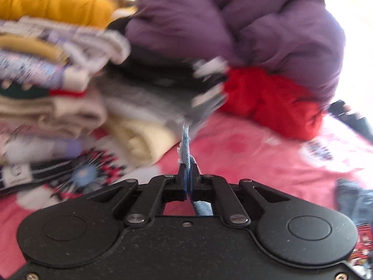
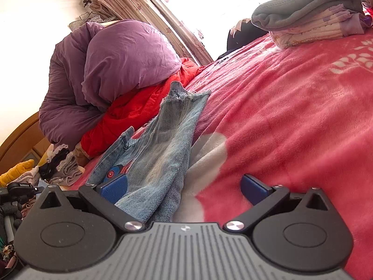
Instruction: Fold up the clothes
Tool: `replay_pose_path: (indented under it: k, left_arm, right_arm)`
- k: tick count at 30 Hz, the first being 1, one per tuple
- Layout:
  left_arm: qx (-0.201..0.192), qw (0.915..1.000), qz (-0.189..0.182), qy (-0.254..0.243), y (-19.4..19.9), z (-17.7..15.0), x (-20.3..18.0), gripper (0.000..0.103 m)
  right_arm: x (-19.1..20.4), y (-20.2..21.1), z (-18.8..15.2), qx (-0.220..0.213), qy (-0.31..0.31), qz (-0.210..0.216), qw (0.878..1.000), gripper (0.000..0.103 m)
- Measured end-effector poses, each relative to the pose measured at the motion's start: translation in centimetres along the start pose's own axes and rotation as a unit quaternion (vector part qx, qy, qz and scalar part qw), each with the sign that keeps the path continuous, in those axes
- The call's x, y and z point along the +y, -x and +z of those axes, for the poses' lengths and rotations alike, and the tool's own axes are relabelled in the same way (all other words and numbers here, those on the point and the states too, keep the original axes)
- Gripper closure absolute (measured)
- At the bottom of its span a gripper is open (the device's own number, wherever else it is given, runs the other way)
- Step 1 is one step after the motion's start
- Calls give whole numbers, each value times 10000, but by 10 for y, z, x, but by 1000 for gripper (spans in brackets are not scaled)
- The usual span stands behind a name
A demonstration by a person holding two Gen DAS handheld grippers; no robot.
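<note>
A light blue denim garment (image 2: 163, 144) with a frayed hem and a cartoon print lies on the pink blanket (image 2: 291, 116). My right gripper (image 2: 184, 189) stands open over its near end. The denim rests against the left blue pad (image 2: 114, 187), and the right pad is apart from it, over the bare blanket. In the left wrist view, my left gripper (image 1: 187, 182) is shut on a thin edge of the denim (image 1: 186, 149), which sticks up out of the closed jaws. That view is blurred by motion.
A purple duvet (image 1: 256, 23) sits bundled on a red garment (image 1: 275, 102) ahead. Stacks of folded clothes (image 1: 58, 93) stand at the left, with a yellow piece (image 1: 53, 4) behind. Another folded stack (image 2: 314, 16) lies on the blanket's far right, with curtains and a bright window beyond.
</note>
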State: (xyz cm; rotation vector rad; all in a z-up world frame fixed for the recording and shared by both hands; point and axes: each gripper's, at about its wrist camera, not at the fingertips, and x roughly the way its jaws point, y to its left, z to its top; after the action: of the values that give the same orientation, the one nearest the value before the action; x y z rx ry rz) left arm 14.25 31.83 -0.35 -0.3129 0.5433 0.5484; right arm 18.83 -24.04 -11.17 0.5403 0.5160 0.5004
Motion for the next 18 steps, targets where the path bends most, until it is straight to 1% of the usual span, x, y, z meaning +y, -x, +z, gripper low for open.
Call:
replay_pose_path:
  k: [4, 5, 6, 8, 11, 12, 14, 15, 16, 18]
  left_arm:
    - [599, 9973, 415, 52, -18, -9, 8, 102]
    - [746, 9958, 526, 35, -23, -12, 10, 100]
    - [847, 9941, 673, 21, -27, -14, 12, 97]
    - [895, 9920, 883, 103, -30, -17, 18, 95]
    - [864, 9926, 660, 547, -22, -14, 28, 94]
    - [877, 9920, 543, 728, -20, -15, 32, 90]
    - [1015, 9877, 353, 1133, -21, -17, 43, 82]
    - [1088, 9850, 293, 1309, -23, -19, 47, 82]
    - [1142, 9833, 250, 1395, -24, -19, 48, 82]
    - [1140, 9849, 230, 1284, -23, -19, 45, 82]
  right_arm:
    - [0, 0, 1, 5, 1, -4, 10000, 0]
    - [0, 0, 0, 5, 2, -5, 10000, 0]
    - [0, 0, -1, 4, 5, -4, 10000, 0]
    - [0, 0, -1, 6, 6, -7, 10000, 0]
    - [1, 1, 0, 10, 7, -10, 10000, 0]
    - [1, 1, 0, 12, 10, -12, 10000, 0]
    - [1, 0, 0, 15, 12, -14, 10000, 0]
    - [0, 0, -1, 18, 16, -15, 10000, 0]
    - [1, 0, -1, 18, 15, -17, 10000, 0]
    - [1, 0, 0, 20, 15, -19, 10000, 0]
